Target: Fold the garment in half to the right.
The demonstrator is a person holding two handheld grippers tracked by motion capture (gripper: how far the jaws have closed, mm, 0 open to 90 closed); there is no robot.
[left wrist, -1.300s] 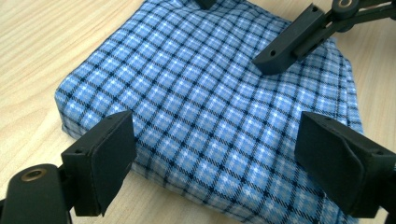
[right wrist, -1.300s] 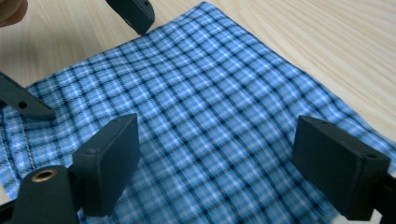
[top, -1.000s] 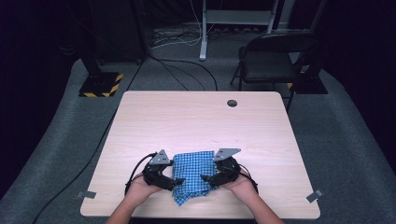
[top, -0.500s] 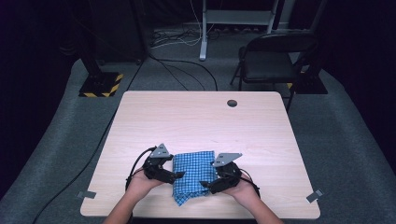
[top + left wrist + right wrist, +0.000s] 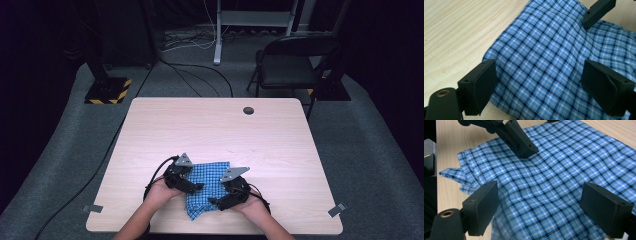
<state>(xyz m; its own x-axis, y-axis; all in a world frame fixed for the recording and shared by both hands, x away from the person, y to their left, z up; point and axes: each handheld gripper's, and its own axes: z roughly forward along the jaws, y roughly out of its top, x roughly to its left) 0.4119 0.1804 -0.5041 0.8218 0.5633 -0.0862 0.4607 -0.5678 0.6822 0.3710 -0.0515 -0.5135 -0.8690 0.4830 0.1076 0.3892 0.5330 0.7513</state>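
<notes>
Two grippers over blue checked cloth (image 5: 207,182), low centre of high view, near table (image 5: 215,130) front edge. Left gripper (image 5: 199,187) jaws spread above cloth; right gripper (image 5: 214,202) likewise spread, nothing pinched. Likely poised to grab for folding.

blue checked cloth (image 5: 544,65) cut off at frame edges, chair (image 5: 292,60) top lost in darkness
</notes>
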